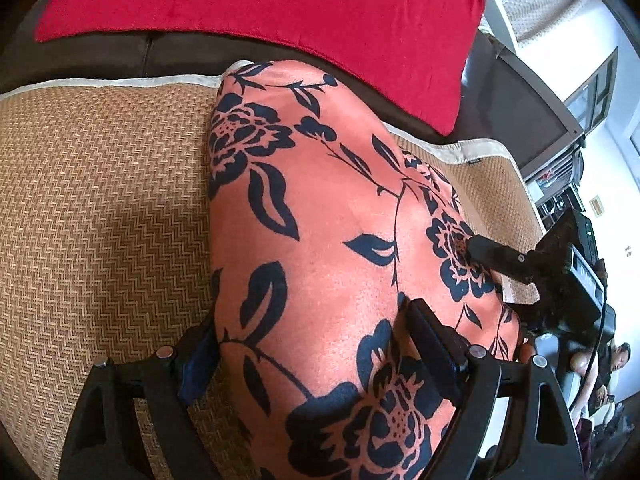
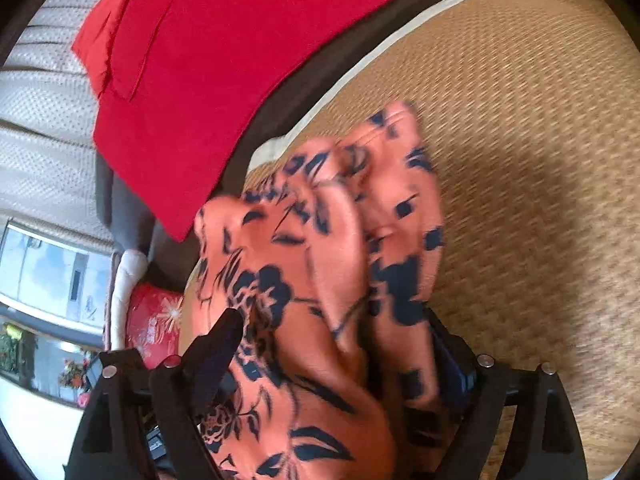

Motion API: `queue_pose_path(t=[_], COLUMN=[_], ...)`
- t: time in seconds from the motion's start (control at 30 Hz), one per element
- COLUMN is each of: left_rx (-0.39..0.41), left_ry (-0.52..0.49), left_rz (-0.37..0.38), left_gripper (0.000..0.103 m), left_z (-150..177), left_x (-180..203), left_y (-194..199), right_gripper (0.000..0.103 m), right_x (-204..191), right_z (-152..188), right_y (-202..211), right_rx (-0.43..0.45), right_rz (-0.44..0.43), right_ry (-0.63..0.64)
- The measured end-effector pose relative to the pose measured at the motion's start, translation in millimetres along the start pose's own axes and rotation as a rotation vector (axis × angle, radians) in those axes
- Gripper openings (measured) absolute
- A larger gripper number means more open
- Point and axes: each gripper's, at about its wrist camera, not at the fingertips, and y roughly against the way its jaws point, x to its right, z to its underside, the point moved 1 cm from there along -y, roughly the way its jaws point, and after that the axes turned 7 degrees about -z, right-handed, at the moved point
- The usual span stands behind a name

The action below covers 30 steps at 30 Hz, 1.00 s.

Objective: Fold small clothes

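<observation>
With both claws, left claw (image 1: 312, 364) and right claw (image 2: 340, 360), spread apart over the floral garment (image 1: 332, 216), press its fold flat on the woven mat (image 1: 100, 200).

The orange flowered garment (image 1: 332, 216) looks like soft, matt brushed cloth, lying on a coarse woven herringbone mat (image 1: 100, 200), with a velvety red cushion (image 1: 260, 12) behind and matt black plastic tongs (image 1: 312, 364).
</observation>
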Motion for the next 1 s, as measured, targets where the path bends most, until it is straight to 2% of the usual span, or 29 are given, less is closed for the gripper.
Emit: queue_pose_path(t=[0.1, 0.2, 0.37, 0.43, 0.5, 0.67, 0.87, 1.0], left_rx=[0.011, 0.027, 0.052, 0.067, 0.090, 0.122, 0.201, 0.197], left_ry=[-0.014, -0.043, -0.069, -0.086, -0.104, -0.087, -0.089, -0.070], left_rz=[-0.009, -0.011, -0.018, -0.024, -0.043, -0.056, -0.107, -0.143], left_gripper=[0.085, 0.074, 0.060, 0.052, 0.049, 0.046, 0.046, 0.046], left_z=[2.8, 1.9, -0.3, -0.3, -0.6, -3.1, -0.9, 4.9], left_x=[-0.7, 6.8, 13.0, 13.7, 14.8, 4.9, -15.0, -36.1], left_y=[2.8, 1.9, 9.1, 17.5, 25.3, 46.3, 85.2, 94.8], right_gripper=[0.091, 0.086, 0.064, 0.059, 0.055, 0.050, 0.049, 0.049], right_x=[-11.4, -23.8, -34.0, -40.2, -51.4, -79.7, -120.7, -135.0], right_z=[7.0, 14.5, 22.5, 23.8, 26.2, 37.9, 52.7, 63.3], right_y=[-9.0, -13.7, -13.5, -13.7, -21.3, -30.7, -41.0, -60.1], right_rx=[-0.007, -0.003, 0.021, 0.034, 0.035, 0.044, 0.066, 0.033], right_rz=[0.031, 0.087, 0.111, 0.102, 0.093, 0.074, -0.003, -0.041], right_ry=[0.062, 0.138, 0.167, 0.173, 0.183, 0.242, 0.313, 0.325])
